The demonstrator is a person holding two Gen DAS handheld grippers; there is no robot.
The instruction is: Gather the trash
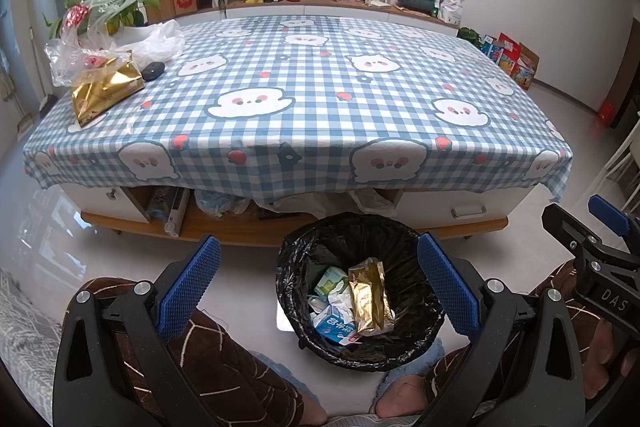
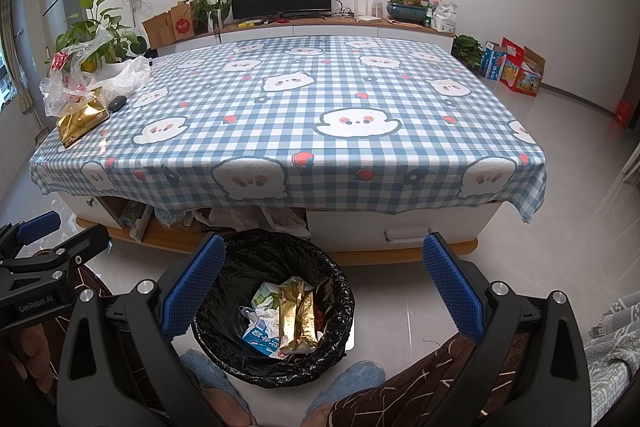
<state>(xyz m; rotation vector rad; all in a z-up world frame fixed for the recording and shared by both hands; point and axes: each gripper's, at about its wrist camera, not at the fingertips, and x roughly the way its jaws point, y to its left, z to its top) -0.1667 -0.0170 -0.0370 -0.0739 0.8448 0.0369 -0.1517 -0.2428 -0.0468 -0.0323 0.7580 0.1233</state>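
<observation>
**Both tools idle above the bin**

Left tool (image 1: 318,291): jaws wide, empty, held low over the knees. Right tool (image 2: 320,289): same, jaws wide, empty. Between the feet: black-lined trash bin (image 1: 304,251) containing gold wrapper (image 1: 368,297) and cartons. On tabletop (image 2: 320,99), far left corner: gold bag (image 1: 105,89).

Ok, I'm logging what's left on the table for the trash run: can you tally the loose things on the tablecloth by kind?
Gold foil bag: 1
Clear plastic bag: 1
White plastic bag: 1
Dark oval object, possibly a mouse: 1
Total: 4, all at the far left corner of the tablecloth.
</observation>
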